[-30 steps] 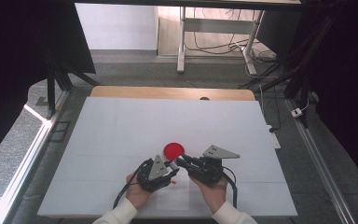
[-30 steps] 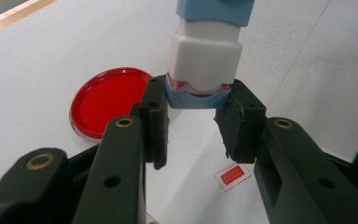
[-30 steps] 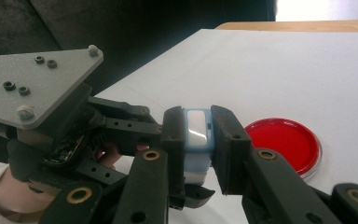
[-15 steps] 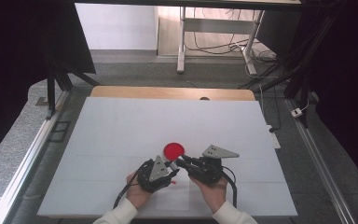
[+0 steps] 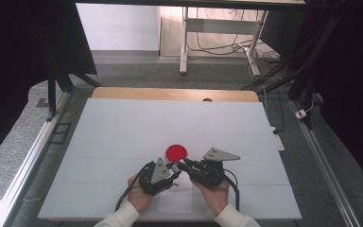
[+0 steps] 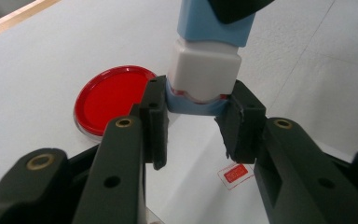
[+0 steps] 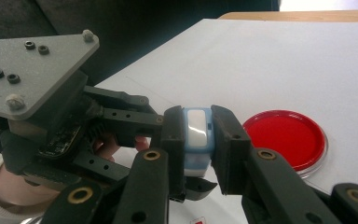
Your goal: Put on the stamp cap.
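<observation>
Both my grippers meet low over the near-centre of the white table [image 5: 123, 127]. My left gripper [image 6: 193, 123] has its jaws closed on the light-blue end of a small blue-and-white plastic block [image 6: 205, 70], black pads pressing either side of the rounded blue lip. My right gripper [image 7: 198, 135] is clamped on the same block, which in the right gripper view shows as a blue frame with a white face squeezed between my two pads. So the block bridges the two sets of fingers, one end in each grip, held just off the table.

A round red flat lid with a clear rim [image 5: 176, 152] lies on the table just beyond my fingertips, near but apart from the block. A small red-and-white label [image 6: 235, 173] lies on the table below my left fingers.
</observation>
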Motion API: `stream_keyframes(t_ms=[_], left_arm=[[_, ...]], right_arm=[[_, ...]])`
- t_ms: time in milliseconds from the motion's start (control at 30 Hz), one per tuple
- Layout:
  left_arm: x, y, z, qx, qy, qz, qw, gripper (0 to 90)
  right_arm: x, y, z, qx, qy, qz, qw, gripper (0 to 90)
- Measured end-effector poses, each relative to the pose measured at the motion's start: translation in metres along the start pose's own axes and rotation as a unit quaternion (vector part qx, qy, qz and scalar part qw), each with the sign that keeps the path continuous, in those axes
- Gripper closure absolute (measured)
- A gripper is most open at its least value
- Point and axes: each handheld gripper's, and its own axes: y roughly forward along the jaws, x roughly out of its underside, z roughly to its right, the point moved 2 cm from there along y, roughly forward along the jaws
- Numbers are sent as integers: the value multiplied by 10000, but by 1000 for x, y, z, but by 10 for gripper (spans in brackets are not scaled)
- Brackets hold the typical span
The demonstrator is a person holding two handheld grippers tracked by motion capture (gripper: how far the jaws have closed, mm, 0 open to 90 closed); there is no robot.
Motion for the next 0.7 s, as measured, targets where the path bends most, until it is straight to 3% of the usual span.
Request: stream_keyframes(t_ms=[300,533,700], left_arm=[[0,-1,2,-58,13,22,10000,642],[0,-2,0,-51,-157,59,9998,638],[2,-2,-1,-26,-80,37,10000,636]], right_arm=[[2,1,-1,5,18,-3,10000,752],[3,3,-3,55,-51,27,10000,754],[3,3,-2,-16,17,-36,10000,752]])
